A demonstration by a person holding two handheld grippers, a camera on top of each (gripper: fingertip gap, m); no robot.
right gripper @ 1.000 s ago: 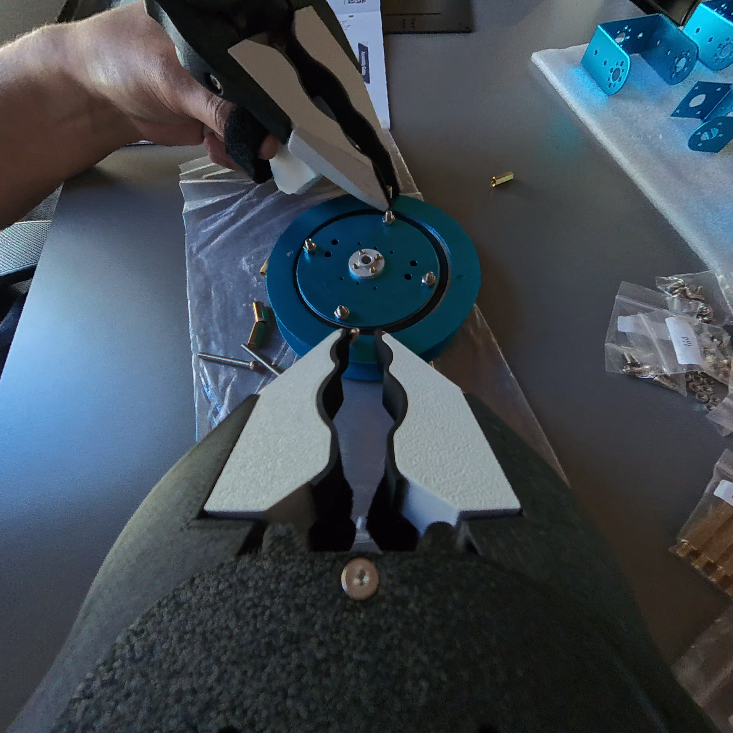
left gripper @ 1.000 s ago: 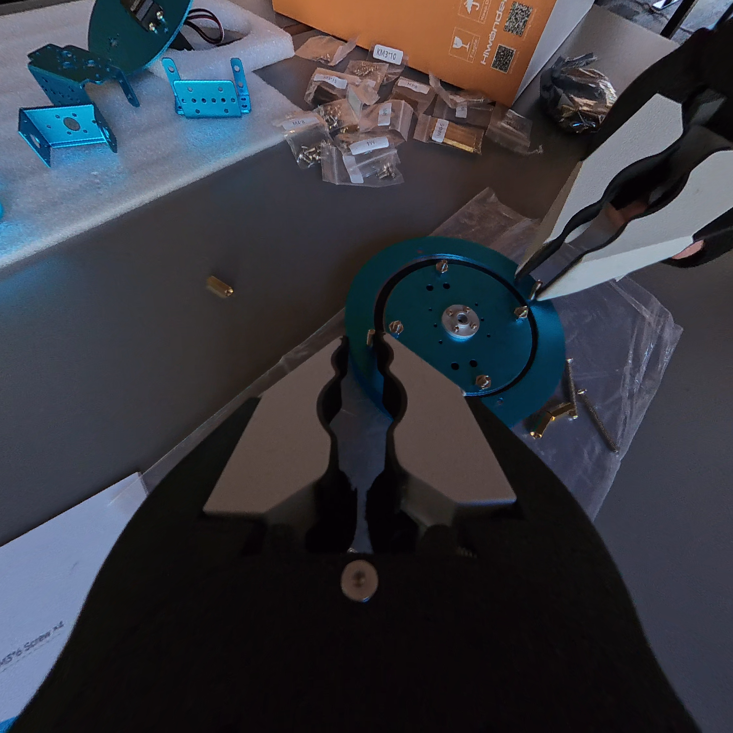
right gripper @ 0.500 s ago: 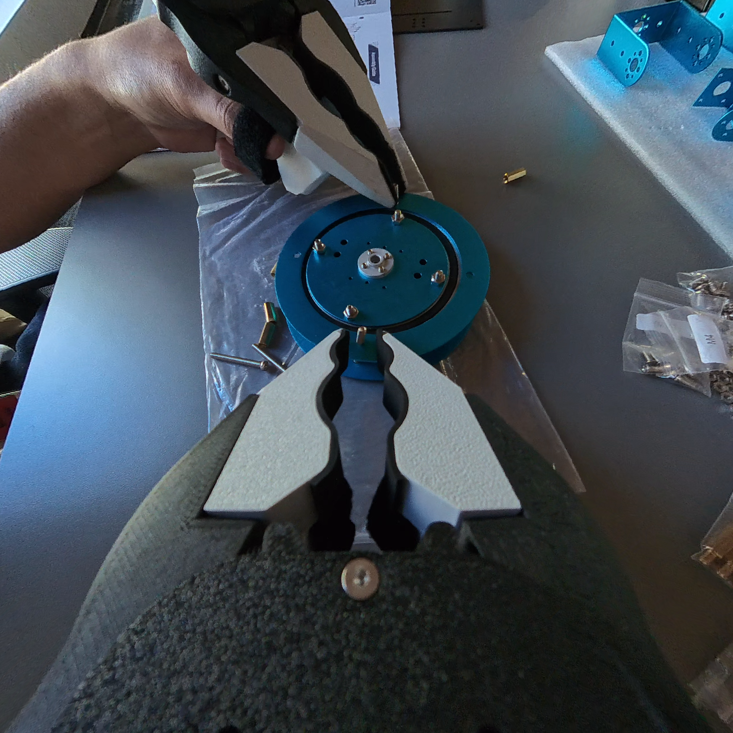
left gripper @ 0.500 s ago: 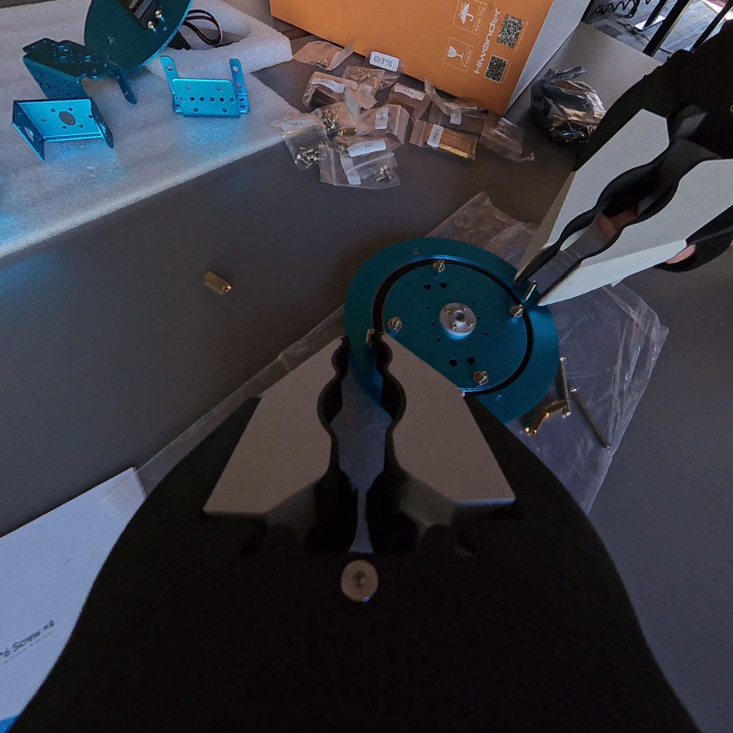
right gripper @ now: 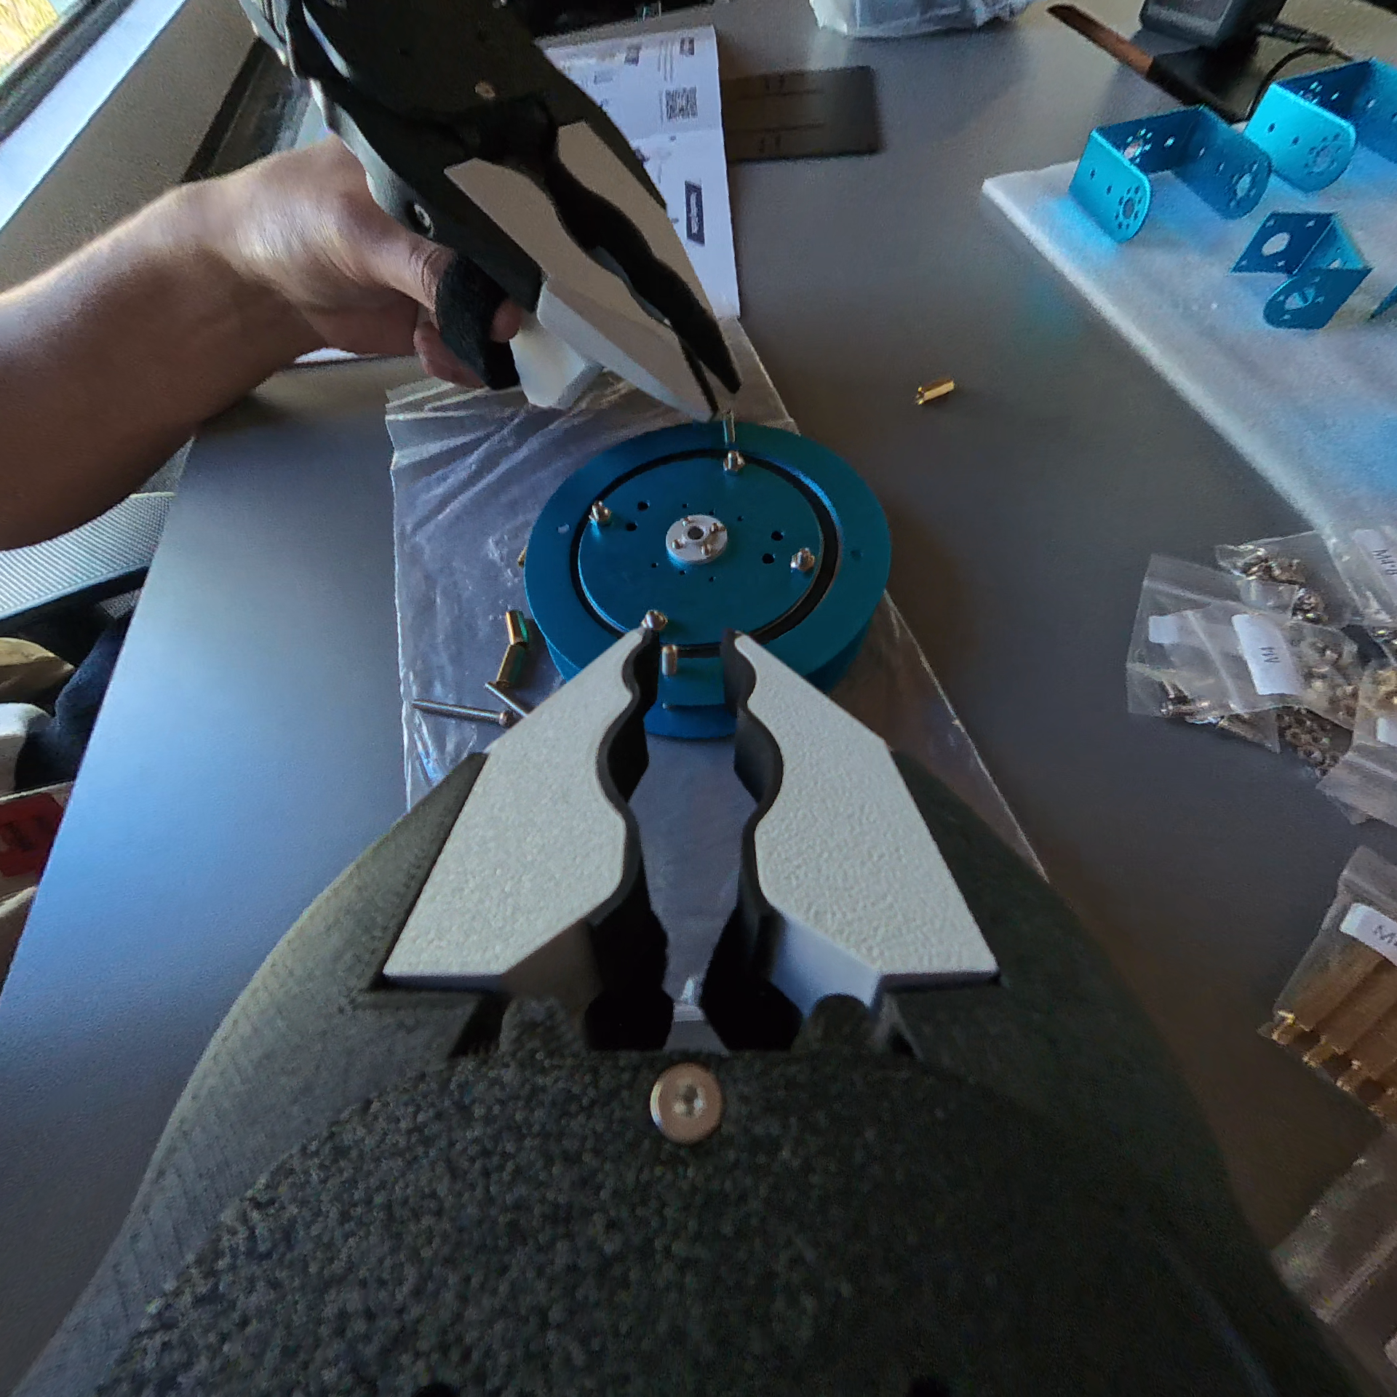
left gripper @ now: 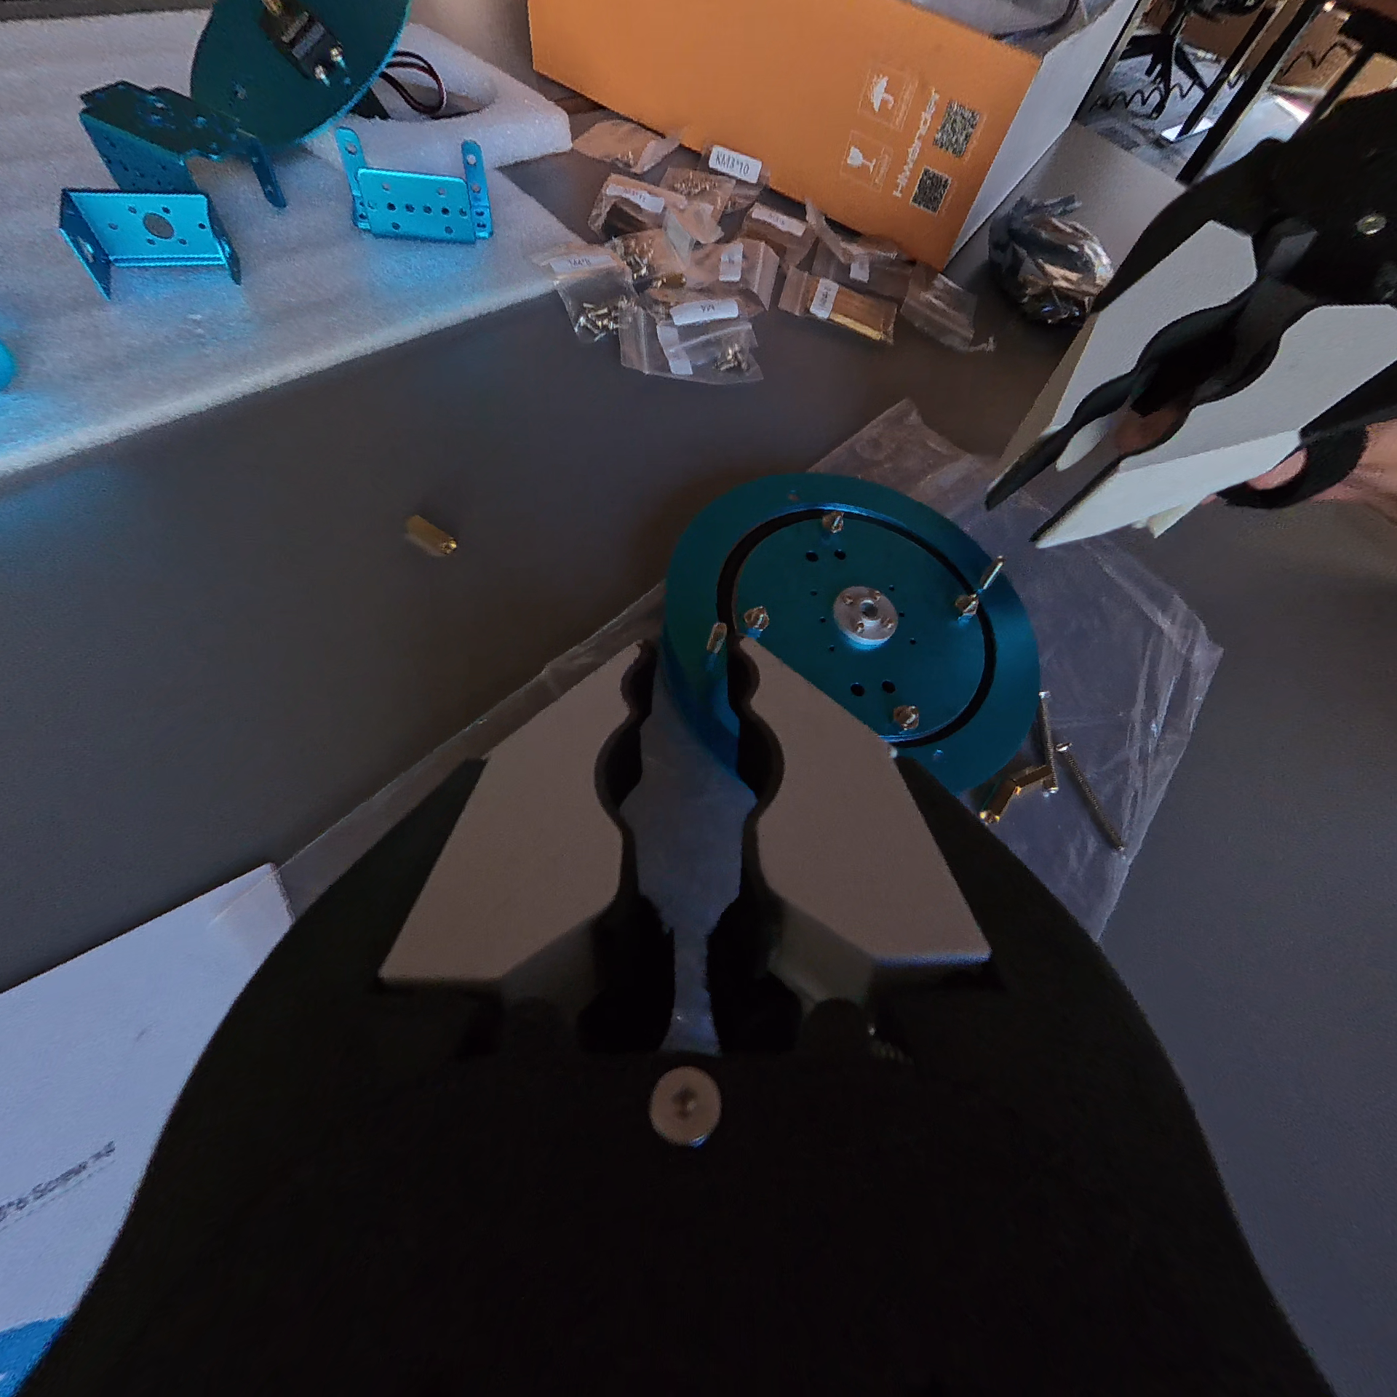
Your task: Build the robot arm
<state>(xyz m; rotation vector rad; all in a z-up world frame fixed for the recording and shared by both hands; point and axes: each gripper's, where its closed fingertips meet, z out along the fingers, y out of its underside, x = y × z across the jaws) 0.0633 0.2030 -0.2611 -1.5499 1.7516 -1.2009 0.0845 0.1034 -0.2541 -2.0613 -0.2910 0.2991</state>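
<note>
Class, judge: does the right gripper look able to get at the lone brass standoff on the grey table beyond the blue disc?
Probably yes: the right gripper is open, holding nothing, bare table runs past the blue disc to the brass standoff, and the left gripper hovers aside.

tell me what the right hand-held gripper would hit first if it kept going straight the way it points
Most likely the small upright screw between the right hand-held gripper tips, standing on the blue round base; right behind it, the base's rim. Depth is hard to judge from the wrist view.
</note>
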